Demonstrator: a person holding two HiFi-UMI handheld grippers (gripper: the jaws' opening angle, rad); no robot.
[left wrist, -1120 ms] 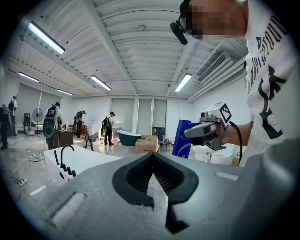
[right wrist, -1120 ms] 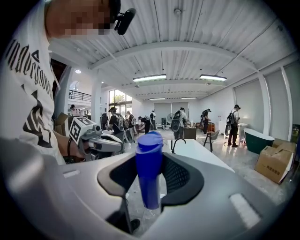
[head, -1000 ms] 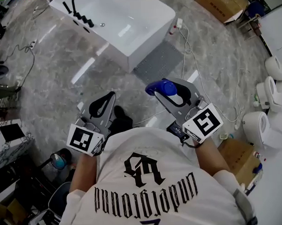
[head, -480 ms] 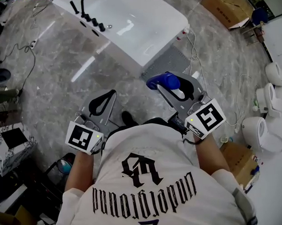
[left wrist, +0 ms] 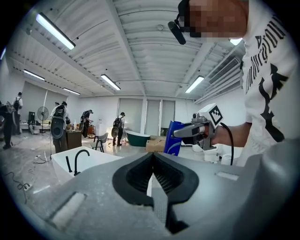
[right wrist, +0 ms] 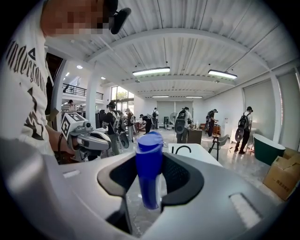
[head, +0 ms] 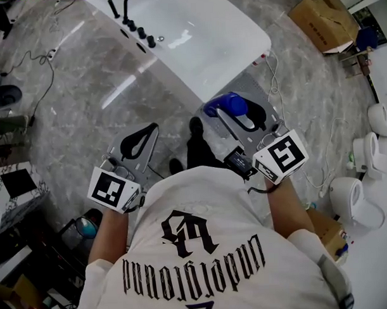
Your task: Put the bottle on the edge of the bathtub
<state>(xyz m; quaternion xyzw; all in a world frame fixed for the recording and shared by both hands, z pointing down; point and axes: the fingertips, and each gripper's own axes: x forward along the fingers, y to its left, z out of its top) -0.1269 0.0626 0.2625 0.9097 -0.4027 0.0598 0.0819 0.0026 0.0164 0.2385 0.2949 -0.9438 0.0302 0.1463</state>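
The bottle [head: 225,105] is clamped in my right gripper [head: 237,112] over grey marble floor [head: 84,116], near the white bathtub [head: 203,68]. My left gripper [head: 142,136] is closed and empty.

Head overhead; 2 gripper views share bathtub [head: 202,49].

both forearms reach forward, left gripper [head: 153,128] with jaws together, right gripper [head: 230,109] with jaws parted, gripping.

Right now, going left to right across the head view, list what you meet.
White box with a black top → left tool → person's black shoe → blue bottle → white toilet
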